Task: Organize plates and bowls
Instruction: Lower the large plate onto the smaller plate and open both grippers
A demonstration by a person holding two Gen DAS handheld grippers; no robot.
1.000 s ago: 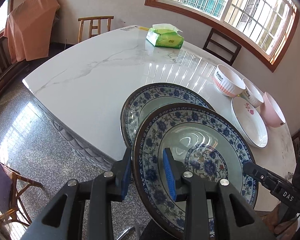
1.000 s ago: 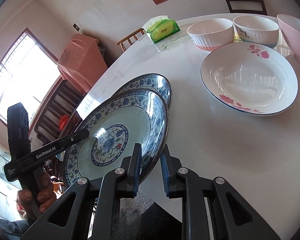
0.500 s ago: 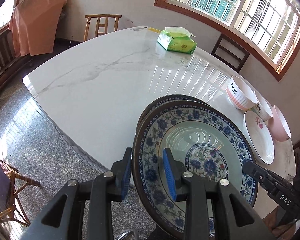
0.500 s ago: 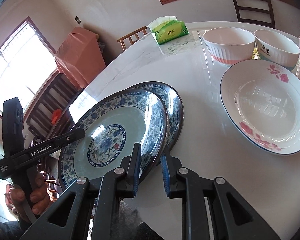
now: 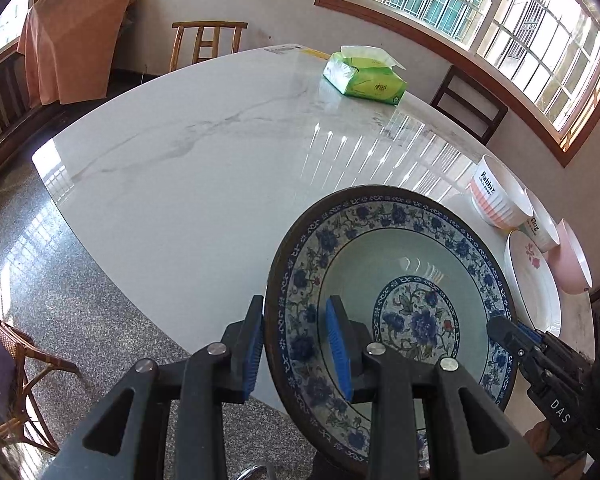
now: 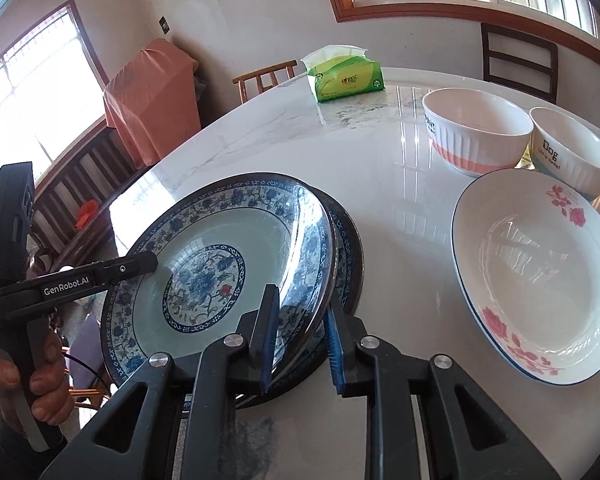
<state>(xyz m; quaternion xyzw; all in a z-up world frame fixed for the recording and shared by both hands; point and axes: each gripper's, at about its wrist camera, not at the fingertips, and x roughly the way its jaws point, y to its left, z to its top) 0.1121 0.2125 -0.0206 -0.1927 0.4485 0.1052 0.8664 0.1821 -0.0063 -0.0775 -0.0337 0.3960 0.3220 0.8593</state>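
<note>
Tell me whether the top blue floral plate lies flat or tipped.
Tipped. The top blue floral plate leans on the lower plate, its rim between both tongs: left, right.

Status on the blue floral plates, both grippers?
Left hand-held gripper and right hand-held gripper both clamp the upper blue floral ceramic plate, over the matching lower plate. Nothing obstructing.
</note>
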